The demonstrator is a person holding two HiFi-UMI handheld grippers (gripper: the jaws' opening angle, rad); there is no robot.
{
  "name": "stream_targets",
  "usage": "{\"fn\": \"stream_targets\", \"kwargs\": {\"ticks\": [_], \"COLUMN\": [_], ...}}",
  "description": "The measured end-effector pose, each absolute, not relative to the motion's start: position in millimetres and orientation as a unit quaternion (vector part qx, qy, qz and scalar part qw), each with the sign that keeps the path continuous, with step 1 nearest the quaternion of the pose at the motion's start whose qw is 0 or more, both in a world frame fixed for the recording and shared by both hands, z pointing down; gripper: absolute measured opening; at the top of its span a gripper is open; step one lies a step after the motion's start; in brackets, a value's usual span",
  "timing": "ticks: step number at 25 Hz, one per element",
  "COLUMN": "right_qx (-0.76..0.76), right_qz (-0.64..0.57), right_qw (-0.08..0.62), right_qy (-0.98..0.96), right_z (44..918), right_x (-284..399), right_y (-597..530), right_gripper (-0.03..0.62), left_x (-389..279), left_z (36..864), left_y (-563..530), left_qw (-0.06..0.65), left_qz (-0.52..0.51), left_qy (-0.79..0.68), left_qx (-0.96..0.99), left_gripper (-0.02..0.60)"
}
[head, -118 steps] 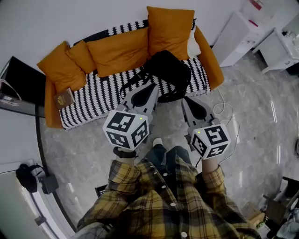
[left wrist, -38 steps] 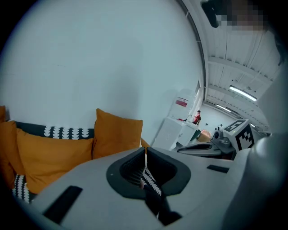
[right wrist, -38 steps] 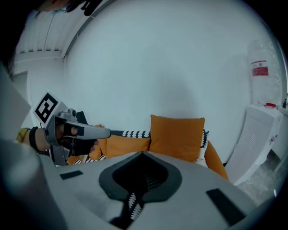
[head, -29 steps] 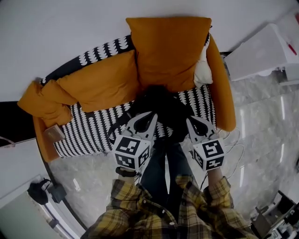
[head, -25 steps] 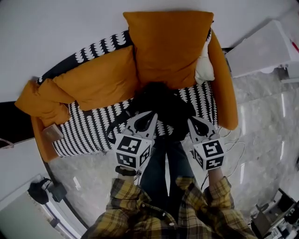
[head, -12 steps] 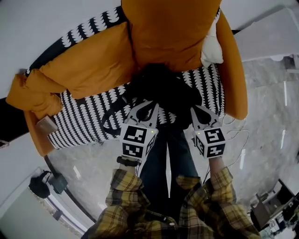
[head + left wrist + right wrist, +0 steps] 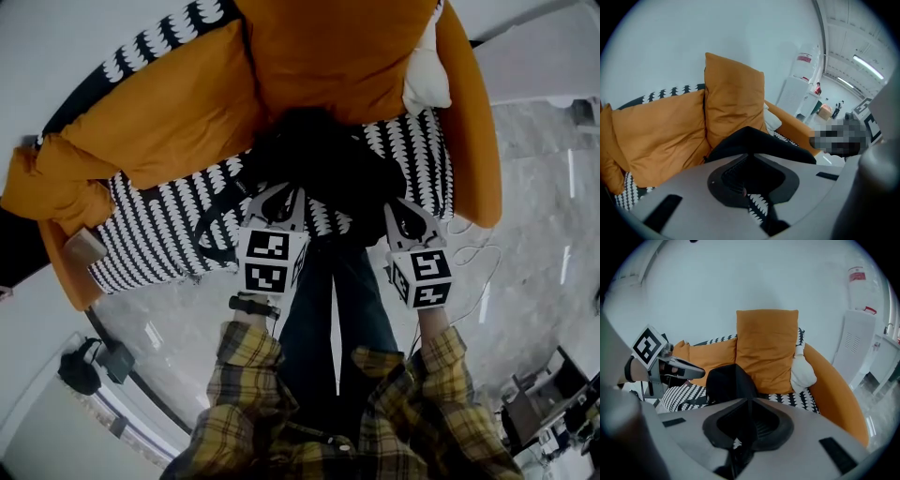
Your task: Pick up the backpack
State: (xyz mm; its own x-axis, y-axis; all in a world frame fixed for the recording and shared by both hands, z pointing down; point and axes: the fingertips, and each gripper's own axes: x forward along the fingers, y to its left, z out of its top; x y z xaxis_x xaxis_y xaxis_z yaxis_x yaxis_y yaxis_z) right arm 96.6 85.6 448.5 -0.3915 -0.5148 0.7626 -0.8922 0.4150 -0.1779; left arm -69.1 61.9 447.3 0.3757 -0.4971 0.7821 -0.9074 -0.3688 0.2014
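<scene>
Head view, looking steeply down: a black backpack (image 7: 323, 164) sits mid-frame on the seat of an orange sofa (image 7: 469, 141). It rests on a black-and-white patterned cover (image 7: 159, 239) and leans against orange cushions (image 7: 319, 47) at the top of the frame. Its straps (image 7: 217, 225) trail toward the lower left across the cover. My left gripper (image 7: 286, 194) and right gripper (image 7: 401, 208) sit at the bag's near edge, one at each side. Both have their jaws pressed together with nothing between them, and I cannot tell whether either touches the bag. I judge the bag soft and floppy, likely to sag and fold when lifted, and not fragile. Its weight is unclear because I cannot see inside it. I cannot make out a top handle, so a shoulder strap looks like the surest place to pinch
</scene>
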Motion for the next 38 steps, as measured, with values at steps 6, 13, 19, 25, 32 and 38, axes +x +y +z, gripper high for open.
{"fn": "stream_targets", "kwargs": {"ticks": [6, 13, 19, 25, 32, 38], "right_qx": [0.456, 0.464, 0.48, 0.494, 0.506, 0.507], "right_qz": [0.299, 0.315, 0.345, 0.372, 0.401, 0.421], "right_qw": [0.318, 0.353, 0.372, 0.388, 0.369, 0.365], "right_qy": [-0.776, -0.749, -0.716, -0.683, -0.669, -0.658], "right_z": [444, 480, 509, 542, 567, 585], "right_x": [88, 106, 111, 126, 120, 136], "right_y": [94, 97, 101, 101, 112, 101], "right_gripper": [0.205, 0.33, 0.363, 0.368, 0.367, 0.365], "left_x": [-93, -101, -111, -109, -109, -84], "left_z": [440, 468, 504, 532, 558, 579], "left_y": [53, 36, 28, 16, 30, 19], "left_qw": [0.287, 0.2, 0.18, 0.174, 0.184, 0.212], "left_qz": [0.339, 0.441, 0.495, 0.519, 0.529, 0.519], "left_qy": [-0.488, -0.456, -0.419, -0.395, -0.366, -0.358], "left_qx": [0.751, 0.747, 0.74, 0.738, 0.743, 0.746], "left_gripper": [0.221, 0.309, 0.341, 0.353, 0.353, 0.353]}}
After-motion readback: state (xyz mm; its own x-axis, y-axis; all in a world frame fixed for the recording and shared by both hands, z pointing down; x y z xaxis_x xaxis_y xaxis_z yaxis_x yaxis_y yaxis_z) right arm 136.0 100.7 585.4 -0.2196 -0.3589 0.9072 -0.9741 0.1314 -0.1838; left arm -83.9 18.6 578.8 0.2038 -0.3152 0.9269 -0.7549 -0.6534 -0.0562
